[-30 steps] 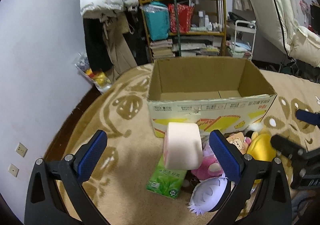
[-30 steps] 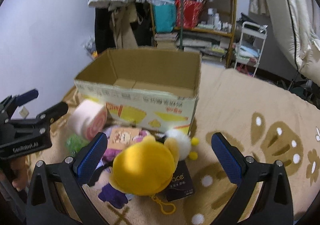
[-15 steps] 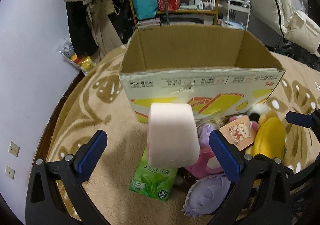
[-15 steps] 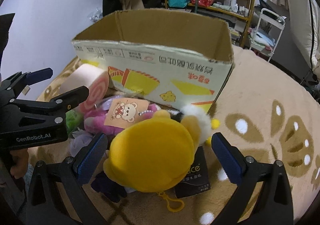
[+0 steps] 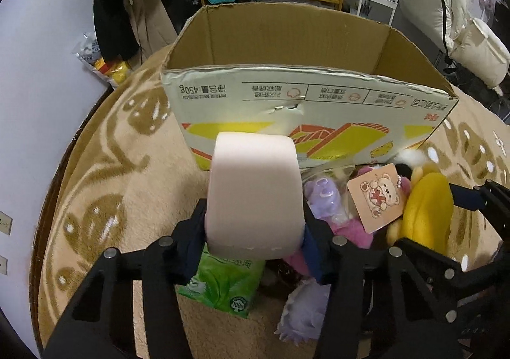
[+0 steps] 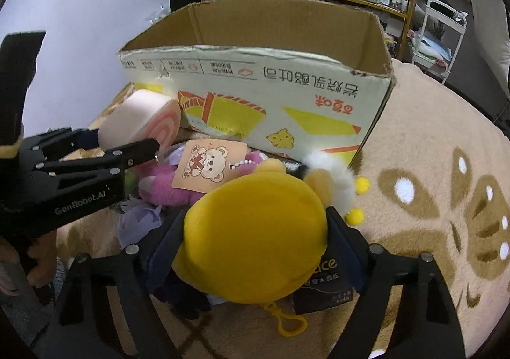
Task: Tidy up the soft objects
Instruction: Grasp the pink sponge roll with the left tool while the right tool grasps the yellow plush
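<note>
Left wrist view shows the left tool (image 5: 255,238) pinching a pink roll-cake plush (image 5: 253,196) between its blue pads, the plush held upright just in front of the cardboard box (image 5: 302,97), whose open top faces up. Under it lies a green tissue pack (image 5: 223,285) on the beige patterned rug (image 5: 105,186). From the right wrist view, the right tool (image 6: 255,250) is clamped on a yellow plush (image 6: 255,231), which sits near the box's printed front wall. Between the two held toys rest a pink plush (image 6: 165,182) with a bear hang tag (image 6: 208,164) and a lavender plush (image 5: 323,198), piled against the box.
</note>
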